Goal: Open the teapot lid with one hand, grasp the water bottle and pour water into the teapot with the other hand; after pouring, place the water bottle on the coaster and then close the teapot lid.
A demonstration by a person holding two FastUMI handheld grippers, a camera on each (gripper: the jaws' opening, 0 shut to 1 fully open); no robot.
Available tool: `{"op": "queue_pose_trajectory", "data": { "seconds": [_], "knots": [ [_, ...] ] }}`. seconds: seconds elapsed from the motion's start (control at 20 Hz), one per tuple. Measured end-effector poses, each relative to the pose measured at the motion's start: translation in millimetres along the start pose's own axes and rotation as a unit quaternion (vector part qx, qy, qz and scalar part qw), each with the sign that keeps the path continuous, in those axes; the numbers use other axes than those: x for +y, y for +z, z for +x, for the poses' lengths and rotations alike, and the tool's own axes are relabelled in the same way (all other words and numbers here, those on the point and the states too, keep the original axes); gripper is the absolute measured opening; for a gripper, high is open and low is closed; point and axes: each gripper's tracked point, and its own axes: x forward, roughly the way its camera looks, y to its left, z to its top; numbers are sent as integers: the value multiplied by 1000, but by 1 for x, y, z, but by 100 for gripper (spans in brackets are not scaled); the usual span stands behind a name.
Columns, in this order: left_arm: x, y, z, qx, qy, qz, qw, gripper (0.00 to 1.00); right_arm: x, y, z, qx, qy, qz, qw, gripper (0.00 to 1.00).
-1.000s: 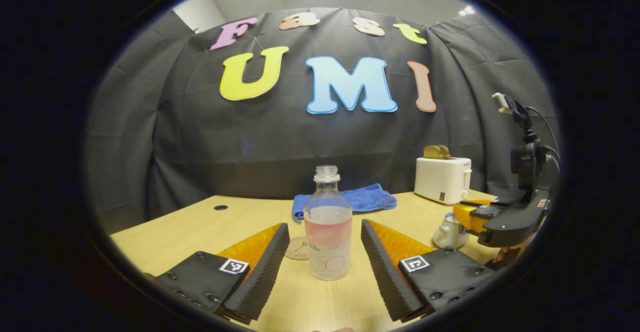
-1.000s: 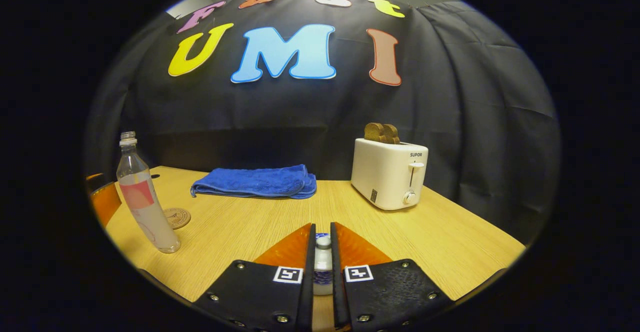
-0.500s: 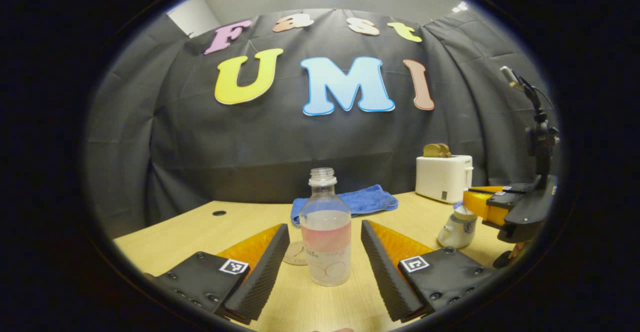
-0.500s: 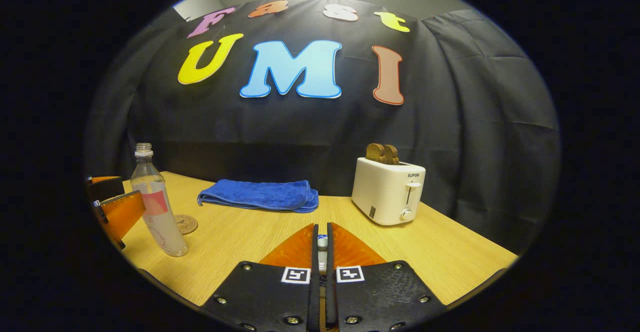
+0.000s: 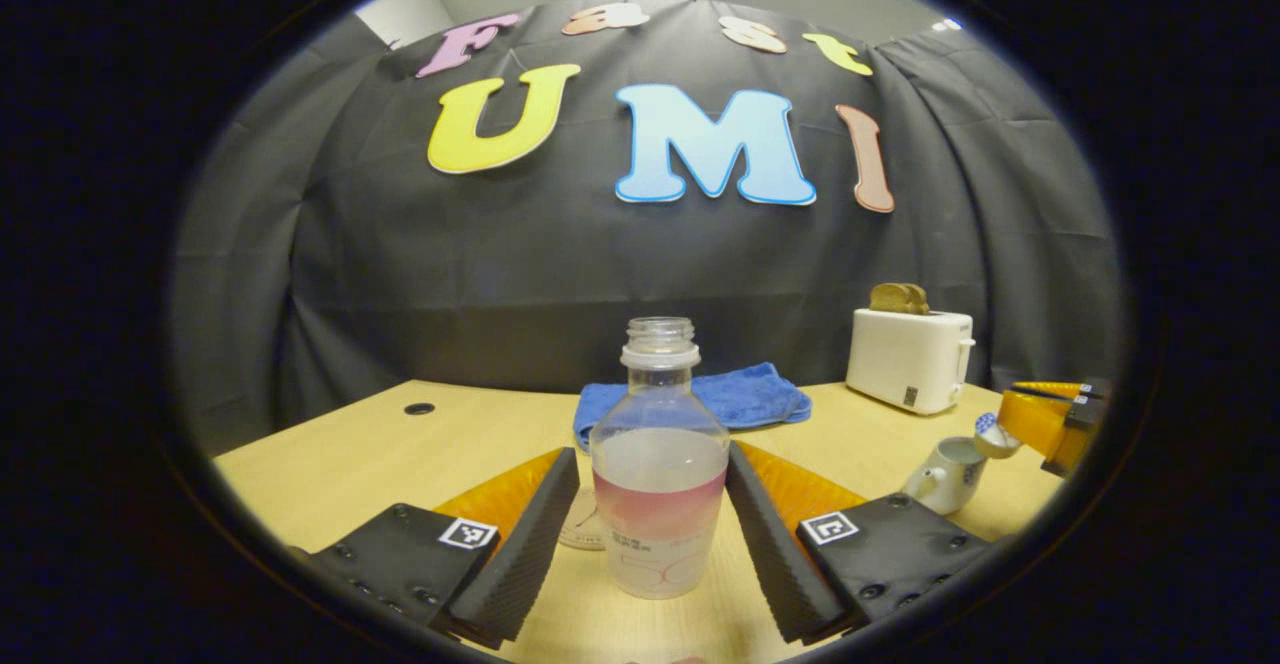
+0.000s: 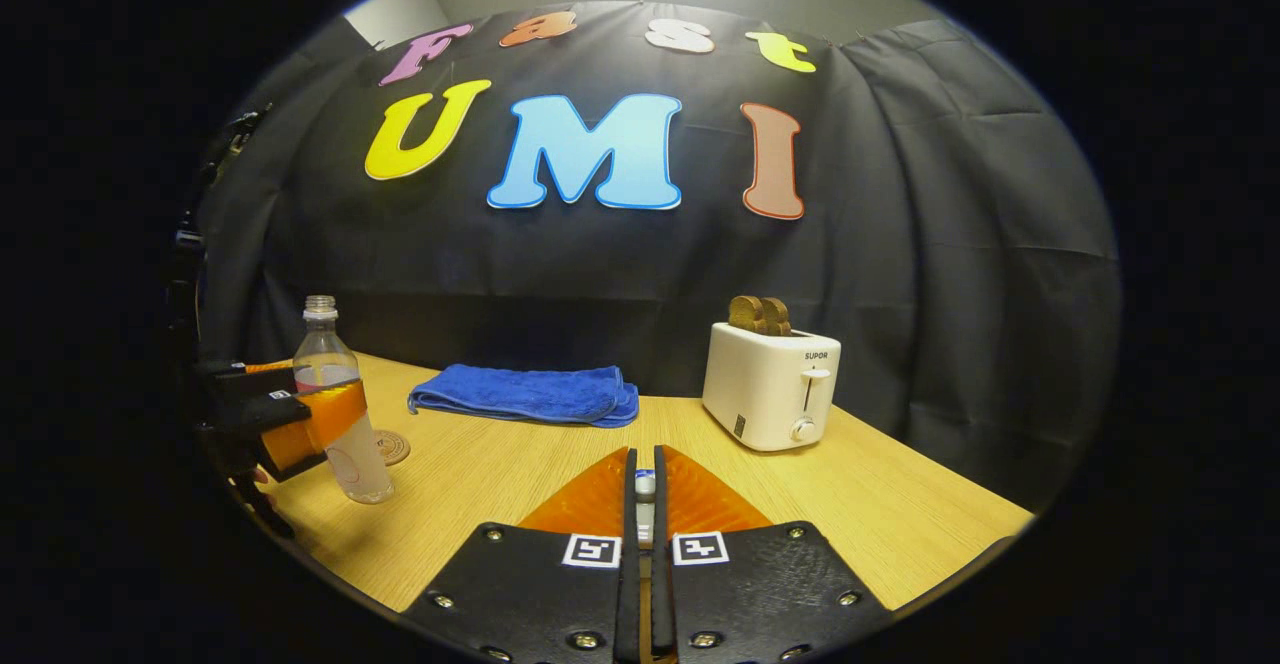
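Ribbed pads (image 5: pixel 762 534) flank clear plastic bottle (image 5: pixel 659 464).

The water bottle (image 5: pixel 659 459) hides most of the coaster (image 5: pixel 580 529); the teapot (image 5: pixel 947 474) handle is cut off.

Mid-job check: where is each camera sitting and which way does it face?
Left gripper view: on the left hand-held gripper, facing the water bottle between its fingers.
Right gripper view: on the right hand-held gripper, pinching the teapot lid, facing the toaster.
Shared: bottle, blue towel, toaster, coaster.
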Motion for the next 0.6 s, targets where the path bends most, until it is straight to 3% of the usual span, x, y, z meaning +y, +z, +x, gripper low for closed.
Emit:
{"op": "queue_pose_trajectory", "data": {
  "seconds": [0.15, 0.25, 0.4, 0.6],
  "knots": [
    [-1, 0, 7, -3, -7, -6, 1000, 100, 3, -3, -3, 2, 6, 1, 1000, 5],
    [-1, 1, 6, -1, -8, -1, 1000, 89, 2, 3, -11, -7, 7, 2, 1000, 5],
    [-2, 1, 2, 3, -10, 5, 1000, 89, 4, 10, -27, -13, 15, 11, 1000, 5],
    [-5, 22, -9, -19, -7, 22, 1000, 89, 12, 29, -86, -38, 45, 11, 998, 5]
  ]
}}
